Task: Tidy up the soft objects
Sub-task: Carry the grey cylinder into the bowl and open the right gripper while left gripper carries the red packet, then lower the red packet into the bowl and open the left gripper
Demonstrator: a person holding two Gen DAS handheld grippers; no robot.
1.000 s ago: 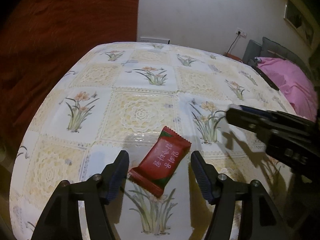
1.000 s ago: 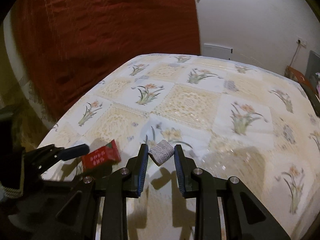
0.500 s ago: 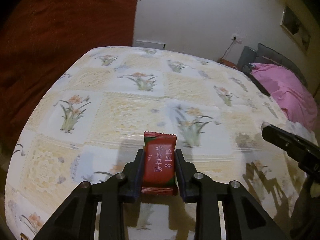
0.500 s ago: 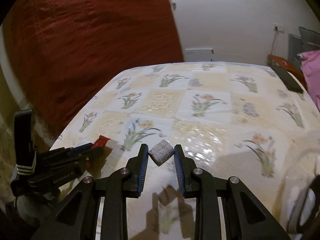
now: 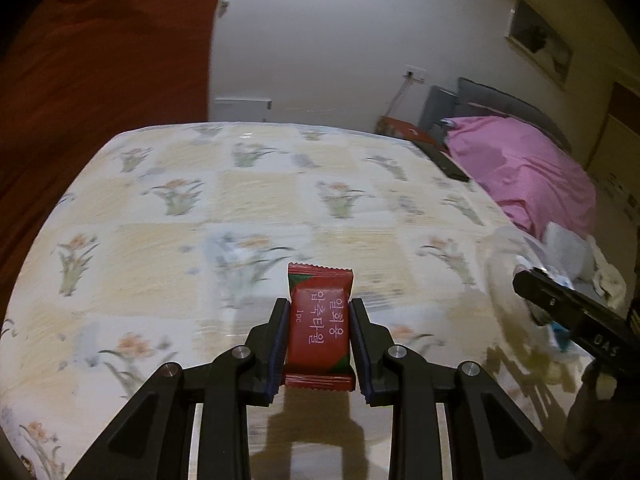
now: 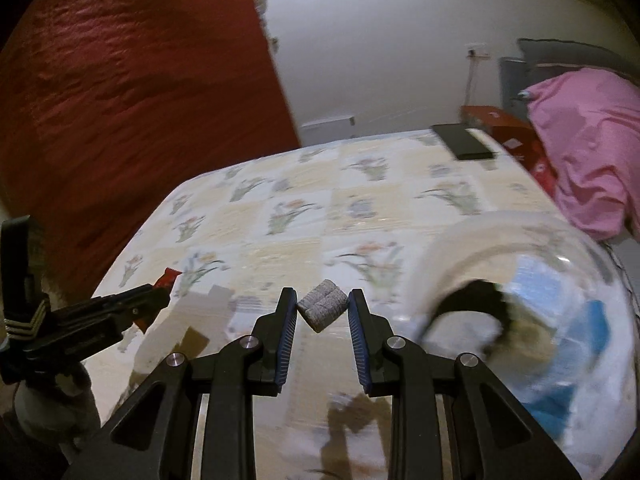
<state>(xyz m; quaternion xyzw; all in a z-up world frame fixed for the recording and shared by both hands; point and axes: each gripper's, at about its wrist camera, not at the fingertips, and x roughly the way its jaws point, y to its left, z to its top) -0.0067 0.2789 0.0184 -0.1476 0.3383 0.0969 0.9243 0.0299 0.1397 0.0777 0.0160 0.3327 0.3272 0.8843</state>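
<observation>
At lower centre of the left-wrist view, the left gripper [image 5: 319,334] is clenched on a red sachet with Korean print [image 5: 320,326], lifted clear of the floral tablecloth [image 5: 168,248]; at lower centre of the right-wrist view, the right gripper [image 6: 322,312] pinches a small grey woven pad [image 6: 323,309] by its corners. Both tools point forward and slightly downward over the table, the right one beside a clear container [image 6: 560,320] at the lower right of its frame. Judged from this, each soft item should be carried level under light pressure, with the container mouth squarely below before release.

Glossy red foil packet [image 5: 320,332], rough grey woven roll [image 6: 323,310], shiny plastic-covered tablecloth [image 5: 168,220]
</observation>
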